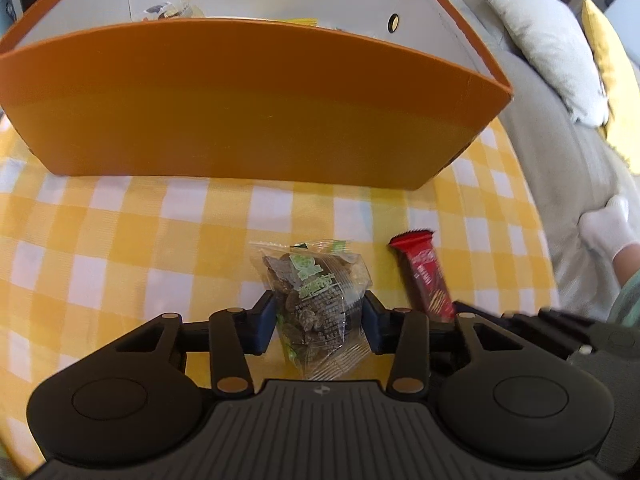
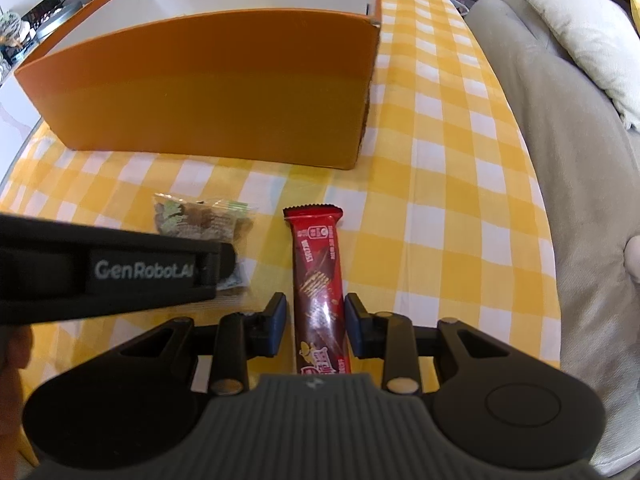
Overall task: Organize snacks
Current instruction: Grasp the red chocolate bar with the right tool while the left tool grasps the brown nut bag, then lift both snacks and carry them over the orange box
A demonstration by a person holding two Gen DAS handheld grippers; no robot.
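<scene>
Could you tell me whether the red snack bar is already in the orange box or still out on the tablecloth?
Out. The red snack bar lies flat on the checked tablecloth before the orange box, between the right gripper's fingers.

"GenRobot.AI" on left gripper (image 2: pixel 218 268) side; wrapper print unreadable.
</scene>
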